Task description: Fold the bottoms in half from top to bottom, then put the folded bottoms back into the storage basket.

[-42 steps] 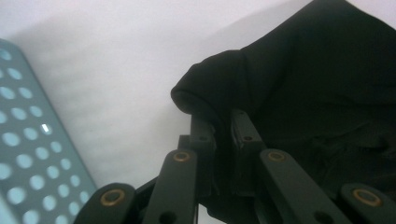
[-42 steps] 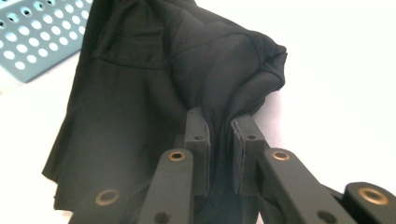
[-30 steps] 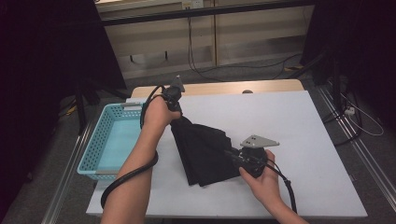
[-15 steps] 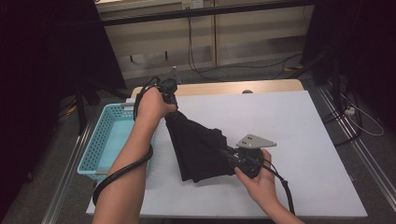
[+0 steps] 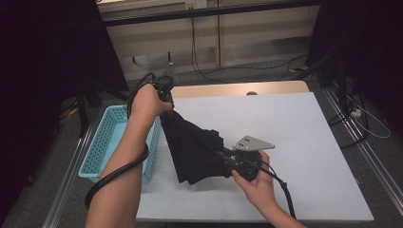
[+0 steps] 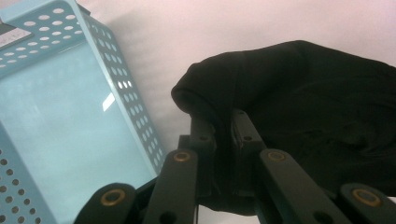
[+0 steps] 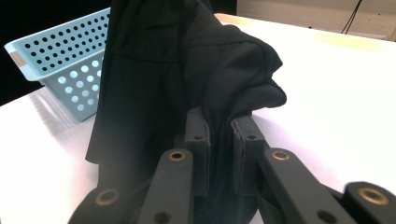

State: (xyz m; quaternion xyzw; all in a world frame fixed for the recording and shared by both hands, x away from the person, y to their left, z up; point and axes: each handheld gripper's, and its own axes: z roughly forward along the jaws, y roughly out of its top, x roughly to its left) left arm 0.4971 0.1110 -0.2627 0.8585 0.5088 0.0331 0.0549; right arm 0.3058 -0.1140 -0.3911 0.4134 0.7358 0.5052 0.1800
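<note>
A black cloth garment (image 5: 195,147) hangs stretched between my two grippers above the white table (image 5: 304,123). My left gripper (image 5: 166,102) holds its upper end high near the table's back left corner. In the left gripper view the jaws (image 6: 219,128) pinch a rolled edge of the black cloth (image 6: 299,107). My right gripper (image 5: 223,156) grips the cloth's lower right part low over the table. In the right gripper view its jaws (image 7: 219,140) are shut on a fold of the cloth (image 7: 187,60), which rises in front of them.
A light blue perforated basket (image 5: 102,142) stands at the table's left edge, beside the hanging cloth; its empty bottom (image 6: 60,121) lies below my left gripper. Cables trail from both grippers. A wooden strip (image 5: 237,89) runs along the table's far edge.
My left gripper has risen and drawn back toward the far left, lifting the cloth's upper end. The cloth is now pulled tauter, and my right gripper has crept slightly left with it.
</note>
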